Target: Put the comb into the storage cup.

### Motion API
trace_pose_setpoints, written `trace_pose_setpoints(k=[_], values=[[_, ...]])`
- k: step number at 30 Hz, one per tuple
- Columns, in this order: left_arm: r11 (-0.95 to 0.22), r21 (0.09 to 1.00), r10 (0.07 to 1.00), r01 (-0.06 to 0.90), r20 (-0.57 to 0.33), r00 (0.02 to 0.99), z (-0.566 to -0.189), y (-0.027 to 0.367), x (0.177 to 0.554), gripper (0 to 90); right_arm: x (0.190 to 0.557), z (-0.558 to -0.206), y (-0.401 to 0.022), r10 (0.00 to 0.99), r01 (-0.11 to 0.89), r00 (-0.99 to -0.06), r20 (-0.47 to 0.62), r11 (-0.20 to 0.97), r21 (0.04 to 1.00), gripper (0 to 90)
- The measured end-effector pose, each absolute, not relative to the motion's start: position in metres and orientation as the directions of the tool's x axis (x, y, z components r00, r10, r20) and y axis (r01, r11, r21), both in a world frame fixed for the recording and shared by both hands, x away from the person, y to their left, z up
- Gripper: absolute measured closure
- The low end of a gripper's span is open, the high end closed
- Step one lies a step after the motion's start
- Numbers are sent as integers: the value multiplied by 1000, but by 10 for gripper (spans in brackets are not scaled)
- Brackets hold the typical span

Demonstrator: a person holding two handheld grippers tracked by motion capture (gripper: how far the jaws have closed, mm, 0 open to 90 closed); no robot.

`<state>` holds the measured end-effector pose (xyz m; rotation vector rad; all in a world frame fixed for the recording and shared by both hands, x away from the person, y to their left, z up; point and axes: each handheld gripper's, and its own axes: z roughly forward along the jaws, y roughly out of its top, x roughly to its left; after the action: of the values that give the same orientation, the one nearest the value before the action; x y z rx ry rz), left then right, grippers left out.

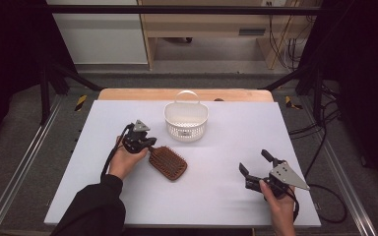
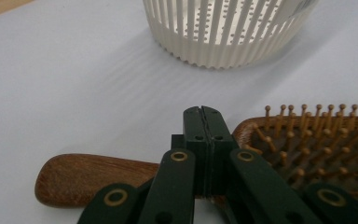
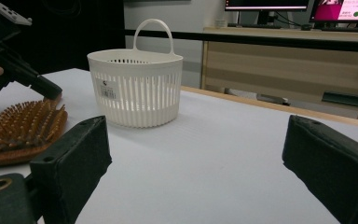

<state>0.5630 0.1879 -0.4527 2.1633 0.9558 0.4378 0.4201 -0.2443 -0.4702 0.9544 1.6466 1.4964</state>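
Nearest the person, the right gripper (image 1: 256, 168) sat low over the white table (image 1: 216, 196), held in the right hand (image 1: 278, 196) with its grey three-cornered plate on top. Its jaws stood wide apart with nothing between them; in the right gripper view the two black pads framed only bare table, with the basket (image 3: 137, 88) well ahead of them and slightly to the left.

Farther from the person and well off to the left of that gripper, the left hand (image 1: 125, 160) held the left gripper (image 1: 151, 142) down at the wooden hairbrush (image 1: 168, 162). In the left gripper view its jaws were pressed together, the pads meeting edge to edge with no gap visible, directly over the neck where the brown handle (image 2: 84, 179) joined the bristled head (image 2: 317, 144). Whether the neck itself was pinched between the pads could not be made out, since the jaws hid that spot; only the closed tips and the wood showing on either side of them were plain. The brush lay flat on the table, bristles up, its handle running out to one side of the jaws and its head to the other.

Beyond the closed tips, near but apart from the brush, stood the white slatted basket, upright on the table, its loop handle raised.
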Motion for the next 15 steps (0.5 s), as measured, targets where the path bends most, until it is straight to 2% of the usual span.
trace_pose_setpoints(k=[15], values=[[-551, 658, 716, 513, 57, 696, -460, 180, 570, 899, 420, -470, -245, 877, 65, -481, -14, 52, 997, 78]])
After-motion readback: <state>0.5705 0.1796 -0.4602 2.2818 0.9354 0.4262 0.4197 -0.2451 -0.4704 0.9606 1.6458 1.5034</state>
